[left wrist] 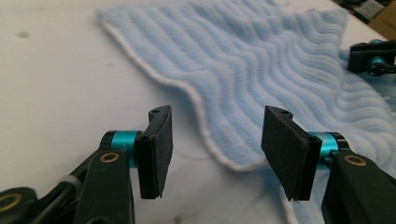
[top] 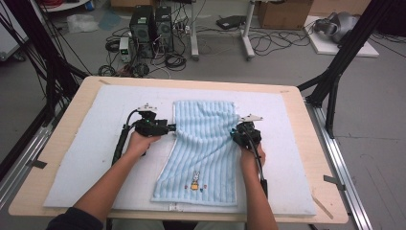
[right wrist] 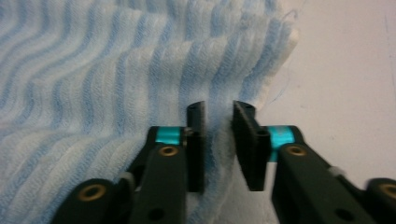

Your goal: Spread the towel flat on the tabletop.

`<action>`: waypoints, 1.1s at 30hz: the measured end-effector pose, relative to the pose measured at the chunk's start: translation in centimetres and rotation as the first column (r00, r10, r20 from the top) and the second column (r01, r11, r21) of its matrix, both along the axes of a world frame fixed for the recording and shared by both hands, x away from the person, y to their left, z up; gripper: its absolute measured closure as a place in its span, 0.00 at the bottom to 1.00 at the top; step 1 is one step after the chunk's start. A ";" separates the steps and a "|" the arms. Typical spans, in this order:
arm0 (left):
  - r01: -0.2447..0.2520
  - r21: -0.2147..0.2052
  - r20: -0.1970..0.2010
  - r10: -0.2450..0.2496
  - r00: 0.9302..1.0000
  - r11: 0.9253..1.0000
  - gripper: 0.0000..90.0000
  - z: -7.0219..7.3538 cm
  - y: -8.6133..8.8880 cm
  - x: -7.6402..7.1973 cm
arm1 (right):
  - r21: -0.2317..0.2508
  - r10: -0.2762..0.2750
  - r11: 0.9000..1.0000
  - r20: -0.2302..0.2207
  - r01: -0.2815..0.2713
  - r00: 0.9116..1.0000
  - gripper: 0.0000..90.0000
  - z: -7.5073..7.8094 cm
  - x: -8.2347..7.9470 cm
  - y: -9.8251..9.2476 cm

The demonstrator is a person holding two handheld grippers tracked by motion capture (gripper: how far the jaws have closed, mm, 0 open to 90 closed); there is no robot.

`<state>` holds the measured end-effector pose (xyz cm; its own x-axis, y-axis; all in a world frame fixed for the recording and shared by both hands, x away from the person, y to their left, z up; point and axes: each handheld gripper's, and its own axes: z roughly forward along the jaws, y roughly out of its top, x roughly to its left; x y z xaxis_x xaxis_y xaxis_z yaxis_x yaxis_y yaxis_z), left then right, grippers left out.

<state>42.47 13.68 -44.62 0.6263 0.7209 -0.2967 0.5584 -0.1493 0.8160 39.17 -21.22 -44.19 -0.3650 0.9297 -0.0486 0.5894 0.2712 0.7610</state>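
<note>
A light-blue ribbed towel [top: 203, 148] with a small rabbit motif [top: 195, 181] near its close edge lies on the white mat [top: 76, 167] that covers the desk [top: 43, 191], its far part rumpled and drawn in at both sides. The right hand-held gripper [top: 238, 133] sits at the towel's right edge; in the right gripper view its jaws stand narrow, with a raised fold of towel between the pads [right wrist: 196, 140], which appear to be pinching it. The left hand-held gripper [top: 173, 127] is at the left edge, jaws wide, with the towel's white hem [left wrist: 205, 135] lying between them but not gripped. The step in hand looks like taking hold of both side edges for a fold. Next, the left jaws need to close on the hem before any lift.
</note>
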 end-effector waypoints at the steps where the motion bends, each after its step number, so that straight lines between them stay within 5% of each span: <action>1: 0.015 -0.003 -0.009 -0.015 1.000 1.000 0.45 -0.2 -0.8 0.0 | 0.033 0.000 0.999 0.026 -0.001 1.000 0.67 0.4 -0.5 -0.3; 4: 0.031 0.032 -0.018 -0.030 0.999 0.999 0.45 -0.6 -1.8 0.0 | 0.067 -0.008 0.998 0.036 0.005 0.999 0.61 0.6 -1.0 -0.7; 5: 0.036 0.106 -0.001 -0.037 0.999 0.994 0.45 -0.5 -2.7 0.0 | 0.072 -0.005 0.997 0.029 0.003 1.000 0.60 0.6 -1.1 -0.8; 7: 0.039 0.126 0.009 -0.041 0.999 0.991 0.53 -0.5 -3.0 0.0 | 0.071 0.003 0.997 0.021 -0.005 1.000 0.57 0.3 -1.2 -0.8; 9: 0.033 0.237 0.064 -0.050 0.997 0.971 0.61 -0.3 -3.8 -0.1 | 0.072 0.007 0.997 0.011 -0.008 1.000 0.55 0.2 -1.2 -0.7; 11: 0.032 0.269 0.090 -0.058 0.994 0.963 0.85 -0.4 -3.9 0.0 | 0.078 0.019 0.997 -0.002 -0.019 1.000 0.52 -0.1 -1.1 -0.4; 13: 0.024 0.254 0.087 -0.048 0.995 0.967 0.97 -0.4 -3.6 0.3 | 0.062 0.025 0.998 -0.001 -0.025 1.000 0.49 -0.2 -1.1 0.1; 16: -0.022 0.253 0.094 -0.002 0.996 0.967 0.98 -0.3 -2.4 0.8 | 0.069 0.027 0.997 0.003 -0.027 1.000 0.49 -0.2 -1.0 0.2; 17: -0.084 0.229 0.095 0.064 0.993 0.970 0.98 -0.2 -0.9 1.4 | 0.079 0.036 0.996 -0.001 -0.036 0.999 0.50 -0.3 -0.9 0.4; 19: -0.110 0.203 0.089 0.093 0.992 0.973 0.98 -0.2 -0.1 1.7 | 0.084 0.044 0.996 -0.002 -0.044 0.999 0.50 -0.4 -0.8 0.5; 22: -0.159 0.179 0.083 0.146 0.986 0.971 0.98 -0.2 1.9 2.4 | 0.106 0.126 0.987 -0.030 -0.122 0.992 0.53 -0.8 -0.3 1.8; 27: -0.218 0.164 0.118 0.200 0.973 0.962 0.98 0.0 3.5 3.5 | 0.054 0.231 0.972 -0.049 -0.228 0.972 0.89 -0.5 0.9 4.1; 30: -0.230 0.192 0.134 0.207 0.969 0.954 0.98 0.1 3.5 4.1 | 0.007 0.224 0.975 -0.051 -0.224 0.973 0.95 -0.2 1.5 5.0; 33: -0.244 0.195 0.131 0.222 0.966 0.950 0.98 0.3 3.3 4.5 | -0.054 0.139 0.989 -0.026 -0.140 0.990 0.95 -0.3 2.4 5.3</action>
<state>46.97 16.95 -44.36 0.4532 0.8890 -0.0659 0.5097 -0.1978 0.8373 41.54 -15.89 -44.45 -0.4923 0.8658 -0.0892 0.5592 0.3931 0.7299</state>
